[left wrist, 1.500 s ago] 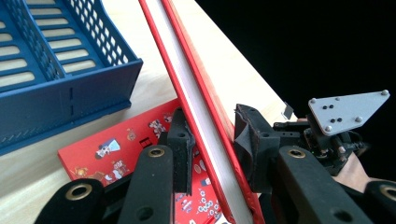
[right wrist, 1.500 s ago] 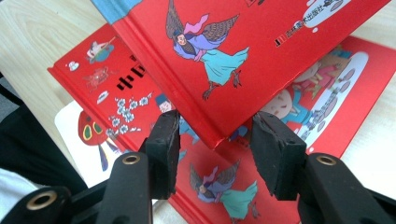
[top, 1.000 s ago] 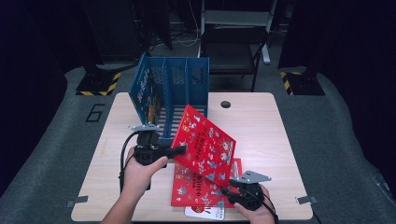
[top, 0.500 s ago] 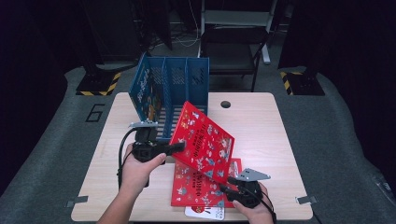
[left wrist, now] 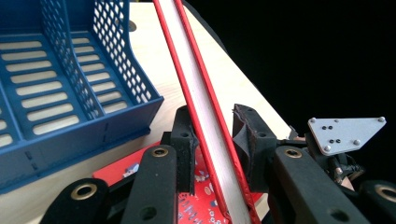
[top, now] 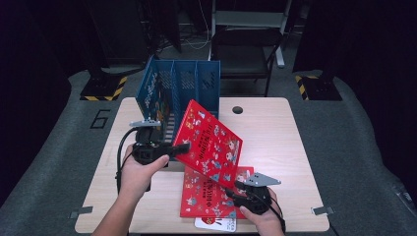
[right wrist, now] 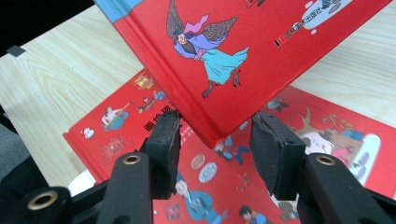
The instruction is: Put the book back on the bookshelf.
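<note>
Red, glossy and hard-covered: raised book (top: 210, 142), seen from the high view tilted up off pale wood-grain table (top: 290, 128), upper corner leaning toward blue perforated plastic file rack (top: 179, 91) with upright dividers. Clamped at its left edge by left gripper (top: 183, 147), matte black with a grey three-cornered plate on top, held level in a hand. Lower corner hanging just at right gripper (top: 235, 189), near the table's front edge. Flat beneath: second red book (top: 209, 199), same picture-covered gloss, lying over a white booklet (top: 216, 224) peeping out at the front.

Left gripper view: cream page block between two thin red boards, running edge-on and slanting upward between the black jaws. Rubbery pads (left wrist: 184, 144) pressed to either cover, so closed on the raised book (left wrist: 205, 116). Slotted blue rack floor and mesh wall (left wrist: 70, 79) to the left, apart from the book.

Right gripper view: smooth red cover with a winged figure in blue robes, its pointed corner (right wrist: 212, 135) dipping between the two black jaws. Clear gaps on both sides of that corner, pads (right wrist: 166, 140) not touching it; jaws standing partly apart, gripping nothing. Second red book (right wrist: 224, 177) flat below the jaws, bare pale wood beyond.
</note>
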`<state>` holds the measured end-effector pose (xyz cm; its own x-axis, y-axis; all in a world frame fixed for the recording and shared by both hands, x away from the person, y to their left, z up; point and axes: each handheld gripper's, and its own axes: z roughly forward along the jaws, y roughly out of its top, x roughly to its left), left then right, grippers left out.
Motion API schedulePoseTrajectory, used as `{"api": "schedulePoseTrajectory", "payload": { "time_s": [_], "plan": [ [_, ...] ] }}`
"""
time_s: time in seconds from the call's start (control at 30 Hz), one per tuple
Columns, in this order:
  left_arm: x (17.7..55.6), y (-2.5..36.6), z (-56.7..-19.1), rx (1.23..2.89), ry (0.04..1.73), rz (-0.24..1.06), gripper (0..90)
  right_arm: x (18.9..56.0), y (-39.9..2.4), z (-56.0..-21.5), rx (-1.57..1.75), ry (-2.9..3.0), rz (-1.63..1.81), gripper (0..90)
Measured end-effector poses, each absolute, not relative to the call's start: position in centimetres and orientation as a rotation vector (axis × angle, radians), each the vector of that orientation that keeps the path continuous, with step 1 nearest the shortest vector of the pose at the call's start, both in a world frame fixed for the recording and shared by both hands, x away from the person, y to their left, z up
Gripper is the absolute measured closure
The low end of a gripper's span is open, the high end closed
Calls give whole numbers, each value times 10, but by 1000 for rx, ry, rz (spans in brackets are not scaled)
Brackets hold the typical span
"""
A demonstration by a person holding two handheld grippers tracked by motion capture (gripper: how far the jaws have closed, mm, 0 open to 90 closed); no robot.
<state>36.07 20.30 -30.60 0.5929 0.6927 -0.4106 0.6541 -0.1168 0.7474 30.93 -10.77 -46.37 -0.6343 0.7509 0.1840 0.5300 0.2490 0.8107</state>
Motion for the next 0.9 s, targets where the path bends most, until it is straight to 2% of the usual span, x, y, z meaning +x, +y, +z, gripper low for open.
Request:
{"api": "schedulePoseTrajectory", "payload": {
  "time_s": [0.9],
  "plan": [
    [370, 223, -286, 1800, 1119, 86, 755, 326, -55, -471, 1279, 2227, 1403, 536]
  ]
}}
